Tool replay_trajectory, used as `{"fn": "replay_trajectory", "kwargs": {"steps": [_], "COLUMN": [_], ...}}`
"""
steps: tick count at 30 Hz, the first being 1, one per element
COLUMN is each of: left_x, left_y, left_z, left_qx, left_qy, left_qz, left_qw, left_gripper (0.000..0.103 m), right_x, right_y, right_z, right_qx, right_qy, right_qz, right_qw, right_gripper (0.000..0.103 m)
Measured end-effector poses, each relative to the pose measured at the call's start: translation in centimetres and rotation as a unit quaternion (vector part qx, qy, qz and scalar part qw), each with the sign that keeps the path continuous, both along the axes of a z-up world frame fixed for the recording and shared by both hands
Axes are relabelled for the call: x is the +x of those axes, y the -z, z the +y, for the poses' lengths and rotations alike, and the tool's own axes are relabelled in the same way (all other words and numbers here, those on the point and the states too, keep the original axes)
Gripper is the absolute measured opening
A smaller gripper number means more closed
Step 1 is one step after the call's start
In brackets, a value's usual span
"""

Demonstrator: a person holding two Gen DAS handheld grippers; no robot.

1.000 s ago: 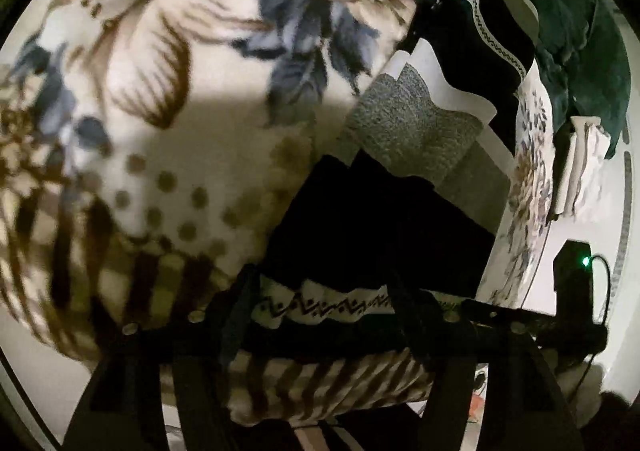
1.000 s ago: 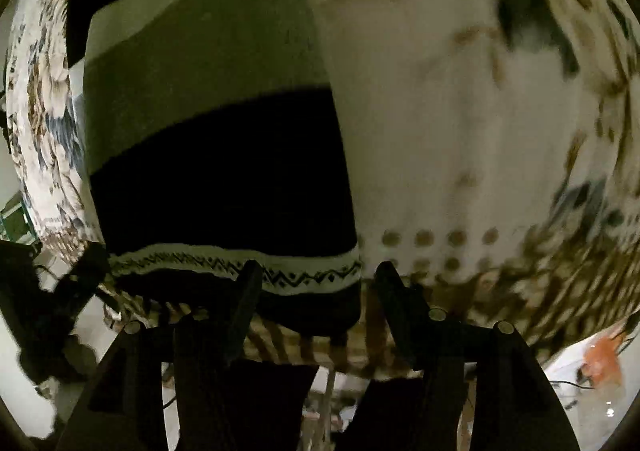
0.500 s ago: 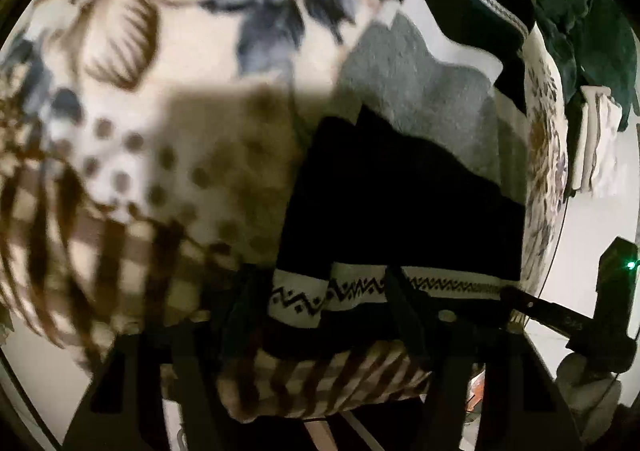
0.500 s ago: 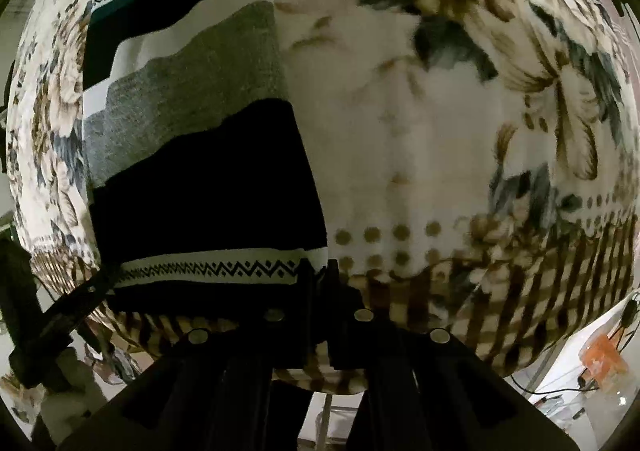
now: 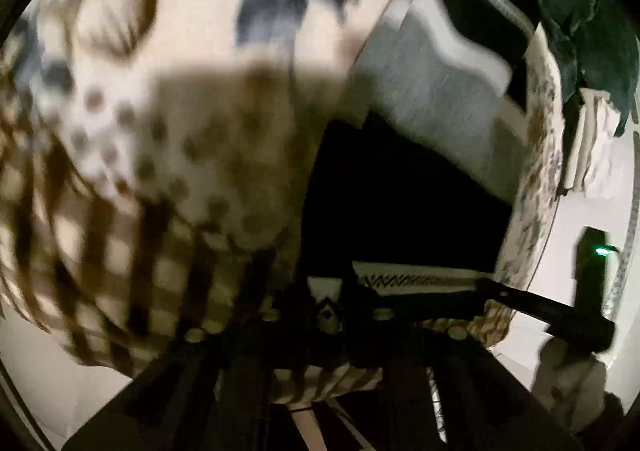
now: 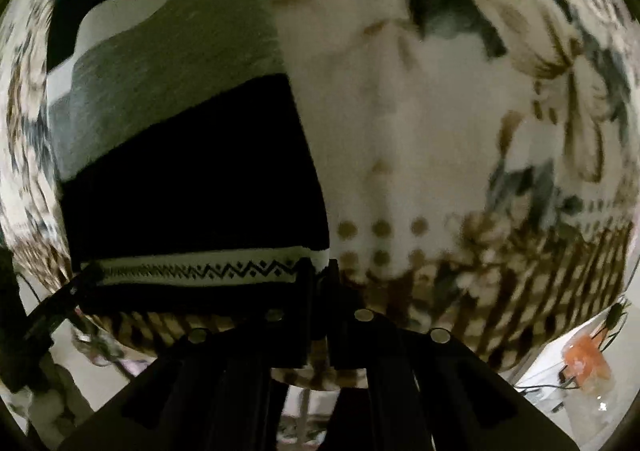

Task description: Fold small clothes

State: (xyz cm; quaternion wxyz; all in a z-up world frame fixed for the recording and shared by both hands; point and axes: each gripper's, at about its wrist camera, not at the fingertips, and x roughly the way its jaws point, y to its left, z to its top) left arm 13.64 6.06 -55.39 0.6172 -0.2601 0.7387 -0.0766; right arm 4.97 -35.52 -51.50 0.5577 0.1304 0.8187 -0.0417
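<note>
Between the pressed-together jaws of the right gripper, the near right corner of the striped sweater is pinched, just where its white zigzag-patterned hem band ends. Ahead of these jaws the garment is spread flat on the floral blanket, its black panel nearest, a grey band and a white band beyond it. To the right of the jaws only blanket is seen, with brown dots and a checked border.

In the left wrist view, the left gripper is seen with its jaws drawn close on the opposite near corner of the same hem band, a small piece of patterned fabric showing between them. The picture is blurred, so the exact grip is hard to read. Ahead and to the right of these jaws lies the sweater's black panel. Further right, a dark green cloth and a folded pale cloth are seen beyond the blanket's edge.
</note>
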Motion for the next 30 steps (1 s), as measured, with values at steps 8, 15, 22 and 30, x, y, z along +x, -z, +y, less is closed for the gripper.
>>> {"fn": "replay_trajectory", "kwargs": {"steps": [8,15,22,30], "left_x": [12.0,29.4,42.1,43.3], "left_y": [-7.9,-7.8,-2.0,-2.1], "left_z": [2.4,-0.8,-4.7,-3.0], "left_qx": [-0.073,-0.051,-0.027,-0.004], "left_qy": [-0.055,-0.041,-0.021,-0.006], "left_qz": [-0.130,-0.224,-0.193,-0.244], "left_qw": [0.9873,0.9723,0.9806,0.9698], "left_gripper": [0.068,0.068,0.062,0.009], "right_x": [8.6,24.6,37.7,42.7], "right_y": [-4.7,-8.7,-6.7,-2.8], "right_z": [-3.6,-5.3,-6.1,-8.0], "right_qx": [0.059,0.072,0.114,0.135], "right_qy": [0.087,0.128,0.157,0.178], "right_qz": [-0.082,-0.239,-0.260,-0.240], "right_qw": [0.991,0.960,0.946,0.945], "right_gripper": [0.049,0.050,0.050,0.050]}}
